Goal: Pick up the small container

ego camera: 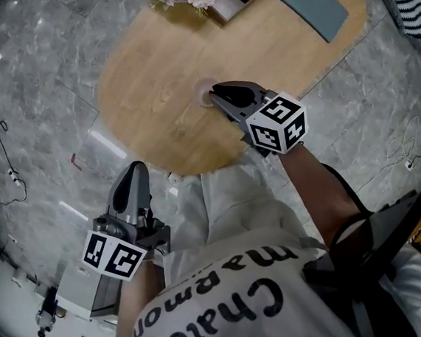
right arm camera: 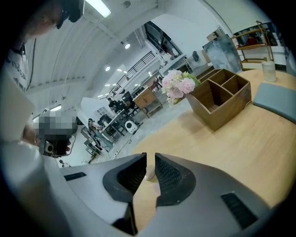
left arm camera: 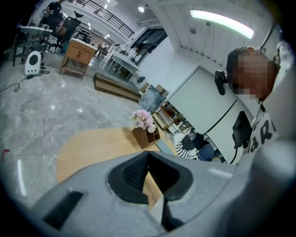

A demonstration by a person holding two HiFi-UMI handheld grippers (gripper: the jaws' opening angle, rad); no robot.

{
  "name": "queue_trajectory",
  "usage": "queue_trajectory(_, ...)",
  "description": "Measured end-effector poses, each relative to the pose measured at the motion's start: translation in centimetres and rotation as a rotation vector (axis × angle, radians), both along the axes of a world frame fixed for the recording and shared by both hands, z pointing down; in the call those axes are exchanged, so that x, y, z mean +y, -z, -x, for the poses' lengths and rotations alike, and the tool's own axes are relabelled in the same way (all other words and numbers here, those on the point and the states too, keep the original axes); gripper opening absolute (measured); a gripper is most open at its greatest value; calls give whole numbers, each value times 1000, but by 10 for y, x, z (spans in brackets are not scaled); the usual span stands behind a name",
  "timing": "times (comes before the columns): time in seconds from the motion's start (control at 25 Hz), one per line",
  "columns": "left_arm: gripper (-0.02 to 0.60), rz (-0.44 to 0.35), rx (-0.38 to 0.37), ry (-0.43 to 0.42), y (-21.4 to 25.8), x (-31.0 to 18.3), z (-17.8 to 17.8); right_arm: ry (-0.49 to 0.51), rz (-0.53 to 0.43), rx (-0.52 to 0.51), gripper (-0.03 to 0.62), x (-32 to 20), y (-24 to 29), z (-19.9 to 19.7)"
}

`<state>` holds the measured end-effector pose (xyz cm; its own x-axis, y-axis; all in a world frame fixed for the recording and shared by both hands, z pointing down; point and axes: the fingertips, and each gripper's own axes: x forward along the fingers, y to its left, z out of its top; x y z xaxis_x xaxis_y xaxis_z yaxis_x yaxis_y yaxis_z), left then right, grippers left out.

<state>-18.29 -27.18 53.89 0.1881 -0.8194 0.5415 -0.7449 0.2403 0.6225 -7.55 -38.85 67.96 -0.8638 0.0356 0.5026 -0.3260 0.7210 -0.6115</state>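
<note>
The small container [ego camera: 205,96] is a pale, low round thing on the wooden oval table [ego camera: 150,81]. My right gripper [ego camera: 216,91] hovers over the table with its tips right at the container. In the right gripper view the container [right arm camera: 150,172] shows through the narrow slit just beyond the right gripper [right arm camera: 150,158], whose jaws stand shut; I cannot tell whether they touch it. My left gripper [ego camera: 138,169] hangs low at the left, off the table's near edge, over the stone floor. Its jaws meet at the tip of the left gripper [left arm camera: 148,154], with nothing held.
A wooden organiser box [right arm camera: 222,99] with pink flowers [right arm camera: 178,85] stands at the table's far side, with a grey pad [ego camera: 311,2] and a white cup [right arm camera: 268,70] beside it. Cables and equipment lie on the floor at the left [ego camera: 5,147].
</note>
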Motion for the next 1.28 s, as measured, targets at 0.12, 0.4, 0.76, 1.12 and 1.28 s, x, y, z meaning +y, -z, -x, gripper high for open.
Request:
queue_trajectory(0.12,15,10,-11,0,-3,2,3,-17,-9,-13,18,-4,-1,2)
queue_trajectory(0.4,15,23,-5,5,-11,6,2,25,3,5,178,5,-8,7)
queue_trajectory(0.76,14,50,-47,34,-11,16,13,115,-161,132,229,20,-38,15)
queue_trajectory(1.12,15,52,-40,37,-14,23,20,98,-291,212,230,17,-52,21)
queue_trajectory(1.28,14,44,-34,49,-15,28,22,100,-329,218,230,18,-54,22)
